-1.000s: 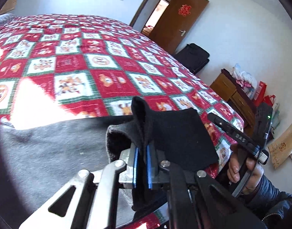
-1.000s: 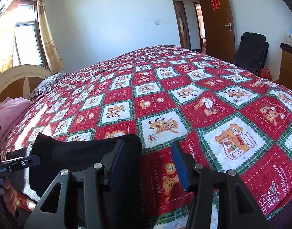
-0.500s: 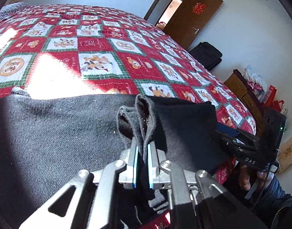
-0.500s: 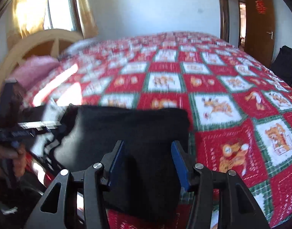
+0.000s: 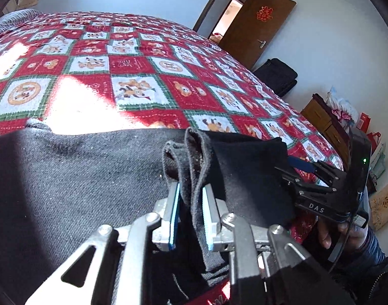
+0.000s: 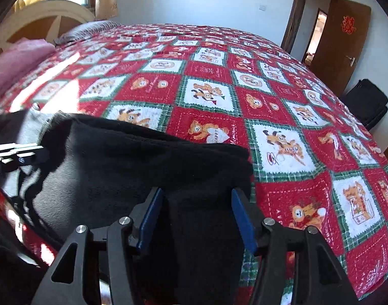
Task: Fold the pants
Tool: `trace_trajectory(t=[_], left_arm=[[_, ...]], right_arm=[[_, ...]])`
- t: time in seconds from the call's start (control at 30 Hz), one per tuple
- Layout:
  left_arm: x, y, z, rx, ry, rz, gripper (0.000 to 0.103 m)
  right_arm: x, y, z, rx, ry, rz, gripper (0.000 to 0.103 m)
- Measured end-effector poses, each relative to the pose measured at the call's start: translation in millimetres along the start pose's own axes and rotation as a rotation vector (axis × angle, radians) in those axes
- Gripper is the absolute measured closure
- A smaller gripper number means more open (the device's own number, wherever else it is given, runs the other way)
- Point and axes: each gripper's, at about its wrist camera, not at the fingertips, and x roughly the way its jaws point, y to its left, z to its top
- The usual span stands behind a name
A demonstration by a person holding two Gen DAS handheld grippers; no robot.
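Observation:
Dark grey-black pants (image 5: 74,178) lie spread over the near edge of the bed. My left gripper (image 5: 190,198) is shut on a bunched fold of the pants' edge, which sticks up between its blue pads. The pants' black end (image 6: 143,162) also fills the lower left of the right wrist view. My right gripper (image 6: 197,203) is open, its blue pads (image 6: 241,216) on either side of the black cloth's edge. It also shows in the left wrist view (image 5: 328,185), at the pants' right end.
The bed carries a red, green and white bear-print quilt (image 6: 270,117). A pink pillow (image 6: 18,61) and headboard lie at the far left. A wooden door (image 5: 257,25), a black bag (image 5: 277,76) and a wooden dresser (image 5: 328,124) stand along the right wall.
My left gripper has lowered the held fold toward the bed, with more of the pants spread flat. My right gripper has swung left and moved in, so its open jaws now straddle the black cloth.

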Motion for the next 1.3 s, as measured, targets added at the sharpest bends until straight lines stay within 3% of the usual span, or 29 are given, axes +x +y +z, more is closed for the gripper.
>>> trace_trajectory(t=[0.03, 0.1, 0.3, 0.6, 0.83, 1.0, 1.13, 1.2, 1.3], left_arm=[[-3, 1, 0, 0.004, -0.007, 0.011, 0.075], [-9, 2, -1, 0.007, -0.029, 0.032, 0.055], [-27, 8, -1, 0.012, -0.073, 0.061, 0.041], [-46, 26, 2, 0.003, -0.107, 0.118, 0.040], [-75, 46, 6, 0.050, -0.117, 0.202, 0.039], [-125, 101, -8, 0.029, -0.158, 0.365, 0.033], [-167, 162, -31, -0.081, -0.186, 0.475, 0.033], [-181, 184, -41, -0.134, -0.211, 0.507, 0.033], [-191, 207, -51, -0.204, -0.255, 0.498, 0.033]], right_arm=[[-2, 0, 1, -0.005, 0.005, -0.006, 0.044], [-7, -1, 3, 0.008, -0.005, -0.012, 0.043], [-16, 31, 7, -0.047, -0.039, 0.011, 0.043], [-4, 79, 6, -0.140, -0.039, 0.020, 0.043], [-7, 80, 6, -0.139, -0.069, 0.007, 0.043], [-29, 73, 4, -0.111, -0.166, 0.031, 0.043], [-34, 74, 5, -0.093, -0.201, 0.035, 0.043], [-35, 76, 4, -0.097, -0.213, 0.038, 0.043], [-37, 78, 2, -0.105, -0.230, 0.035, 0.042]])
